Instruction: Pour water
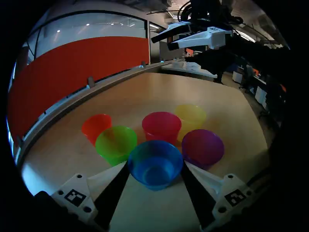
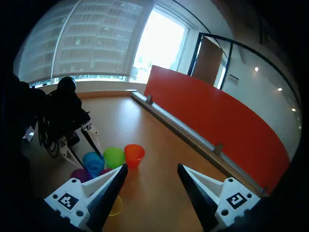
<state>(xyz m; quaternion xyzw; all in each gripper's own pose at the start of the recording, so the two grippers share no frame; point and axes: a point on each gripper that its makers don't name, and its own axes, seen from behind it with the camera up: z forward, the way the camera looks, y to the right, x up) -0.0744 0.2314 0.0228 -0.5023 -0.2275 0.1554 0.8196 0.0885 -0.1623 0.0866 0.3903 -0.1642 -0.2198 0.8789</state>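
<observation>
Green cup (image 1: 116, 144): at 9 o'clock of the blue cup (image 1: 155, 172), close against it.
Left gripper (image 1: 154, 164): fingers seemingly clamped on the blue cup's sides.
Purple cup (image 1: 202, 147): at 3 o'clock, just beside.
Right gripper (image 2: 151, 166): fingers apart, empty, above the table (image 2: 162, 201).
Risk: a careless lift could knock the 2 neighbours; overtight squeezing might buckle the cup, spilling water.

— What's sitting on that wooden table (image 1: 162, 91)?
— Plastic cups, clustering together: orange cup (image 1: 95, 125), green cup (image 1: 116, 143), red cup (image 1: 161, 125), yellow cup (image 1: 191, 116), purple cup (image 1: 202, 147), all standing upright.
— And the blue cup (image 1: 155, 164)?
— Sitting among them; whether it's touching the wood, I'm not seeing.
</observation>
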